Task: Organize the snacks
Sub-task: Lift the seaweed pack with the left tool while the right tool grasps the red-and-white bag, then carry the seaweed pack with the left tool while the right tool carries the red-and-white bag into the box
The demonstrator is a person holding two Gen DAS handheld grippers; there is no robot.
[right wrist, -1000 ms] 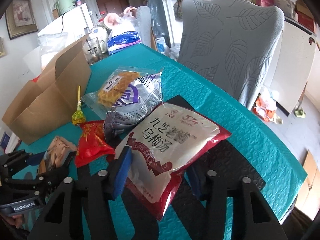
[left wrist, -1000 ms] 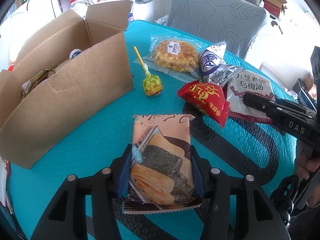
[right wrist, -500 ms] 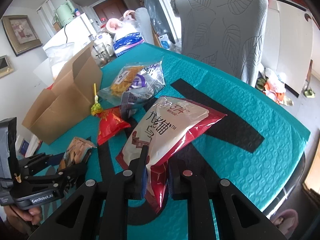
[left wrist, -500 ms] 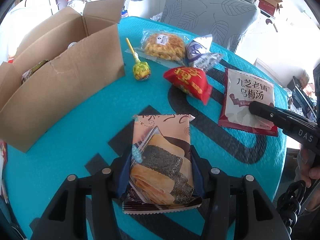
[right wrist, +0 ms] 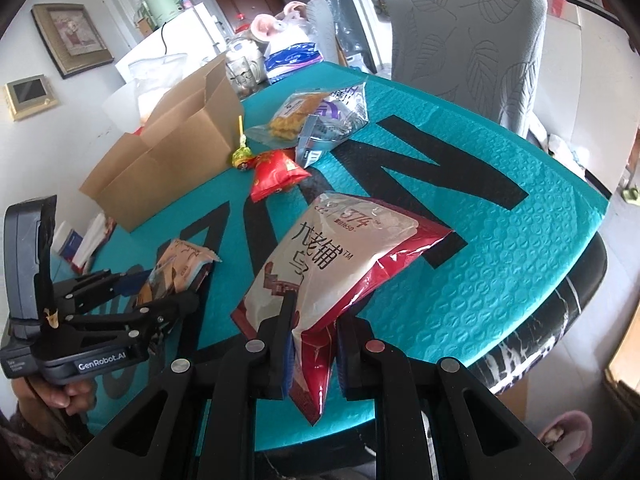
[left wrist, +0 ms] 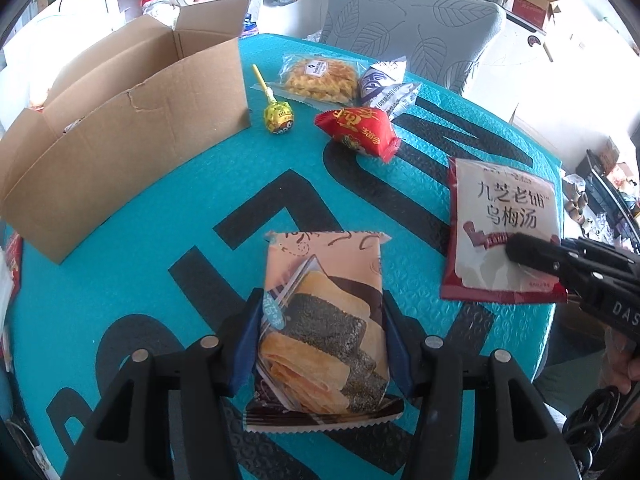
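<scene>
My left gripper (left wrist: 320, 312) is shut on a peach-coloured seaweed roll packet (left wrist: 324, 320) and holds it above the teal table. It also shows in the right wrist view (right wrist: 180, 270). My right gripper (right wrist: 314, 314) is shut on the near edge of a red-and-white plum drink pouch (right wrist: 332, 264), lifted off the table. The pouch shows in the left wrist view (left wrist: 504, 224). An open cardboard box (left wrist: 120, 120) stands at the left. A lollipop (left wrist: 278, 118), a red snack packet (left wrist: 360, 130), a clear-wrapped pastry (left wrist: 320, 78) and a silver-blue packet (left wrist: 384, 86) lie beyond.
The teal bubble mat (left wrist: 168, 200) with black letters covers a round table (right wrist: 560, 320). A grey leaf-pattern chair (left wrist: 412, 28) stands behind it. Clutter and a fridge (right wrist: 172, 48) stand at the far left. The table edge drops off at the right.
Both grippers have pulled back and risen with their packets. The right gripper closed on the pouch's edge and lifted it; the loose snacks now look farther away.
</scene>
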